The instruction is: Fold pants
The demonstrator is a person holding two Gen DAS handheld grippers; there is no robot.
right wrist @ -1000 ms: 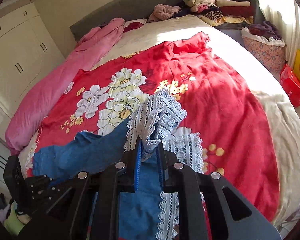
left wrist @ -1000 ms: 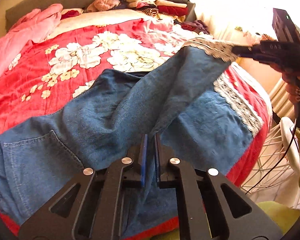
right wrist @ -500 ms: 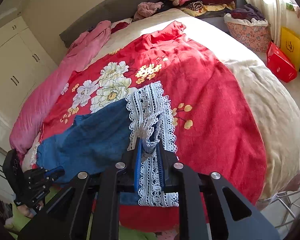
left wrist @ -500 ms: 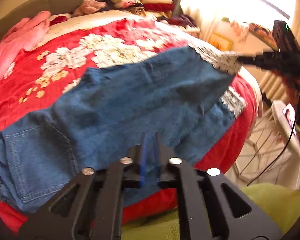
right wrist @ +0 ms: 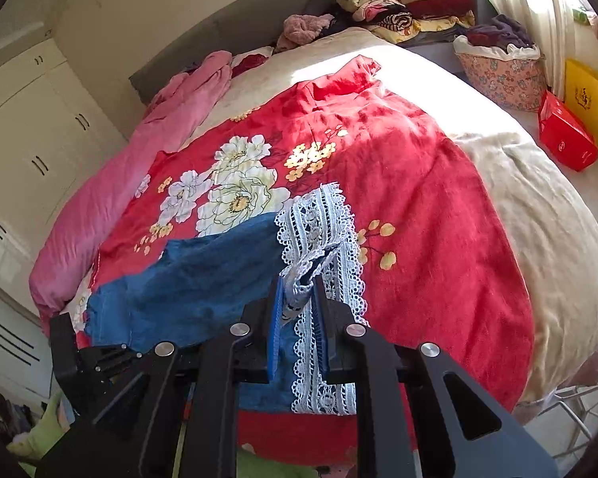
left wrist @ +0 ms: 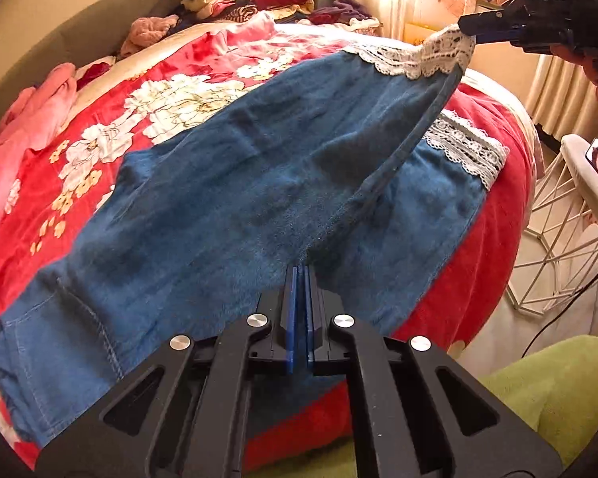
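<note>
Pants (left wrist: 227,183): blue denim, lace hems, spread on the red floral blanket (right wrist: 418,183). My left gripper (left wrist: 300,275) pinches the crotch seam; my right gripper (right wrist: 299,298) clamps one lace cuff (right wrist: 299,279), lifting that leg taut to lay it over the other.

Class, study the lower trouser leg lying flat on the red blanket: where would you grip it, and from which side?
Grip the lower leg at its lace hem, the free, firm end, coming from the bed's near edge where it lies closest. The right claw already pinches the upper leg's lace cuff; the left claw pinches the denim seam.
</note>
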